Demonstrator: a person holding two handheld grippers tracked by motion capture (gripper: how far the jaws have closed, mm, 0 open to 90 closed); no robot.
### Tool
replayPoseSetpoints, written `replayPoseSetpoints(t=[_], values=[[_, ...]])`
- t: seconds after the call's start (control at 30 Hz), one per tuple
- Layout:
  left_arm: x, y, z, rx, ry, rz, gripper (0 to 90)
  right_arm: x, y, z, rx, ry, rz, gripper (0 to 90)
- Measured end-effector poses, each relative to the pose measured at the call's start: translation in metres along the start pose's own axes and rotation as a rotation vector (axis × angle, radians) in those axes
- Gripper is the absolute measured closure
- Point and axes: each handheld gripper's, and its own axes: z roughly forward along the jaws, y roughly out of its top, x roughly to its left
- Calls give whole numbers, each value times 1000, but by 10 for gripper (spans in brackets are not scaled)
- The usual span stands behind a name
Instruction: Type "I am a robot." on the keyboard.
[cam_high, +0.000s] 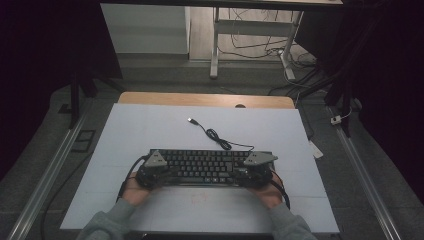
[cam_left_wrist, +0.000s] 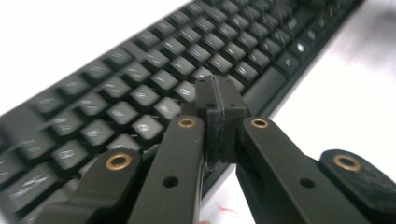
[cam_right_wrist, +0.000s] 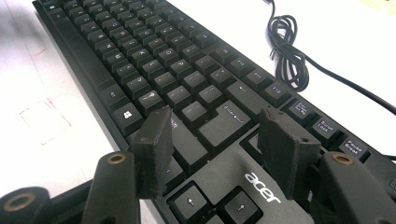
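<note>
Keyboard (cam_high: 210, 166) at lower centre of tabletop (cam_high: 150, 130), left tool (cam_left_wrist: 220, 100) clenched empty over its left keys, right tool (cam_right_wrist: 219, 149) released astride its right end; positioning step, next likely calling for closing on the edge.

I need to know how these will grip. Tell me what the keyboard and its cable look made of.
Keyboard: apparently hard black plastic, matte keycaps with printed white legends, a dull grey panel beside the arrow keys. Cable: looks like black rubbery or vinyl sheathing, smooth with a faint sheen, flexible enough to lie bundled in loops on the table.
</note>
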Motion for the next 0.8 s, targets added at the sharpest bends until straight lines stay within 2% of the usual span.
replayPoseSetpoints(t=[0.1, 0.3, 0.57, 0.8], values=[[9, -1, -7, -20, 18, -37, 836, 0, 0, 0, 1, 0, -1, 452], [24, -5, -14, -25, 65, -106, 604, -1, -1, 0, 3, -1, 2, 452], [33, -8, -17, -20, 97, -139, 480, -1, 0, 0, 5, -1, 1, 452], [33, -9, -16, -5, 110, -133, 437, -1, -1, 0, 5, 1, 3, 452]])
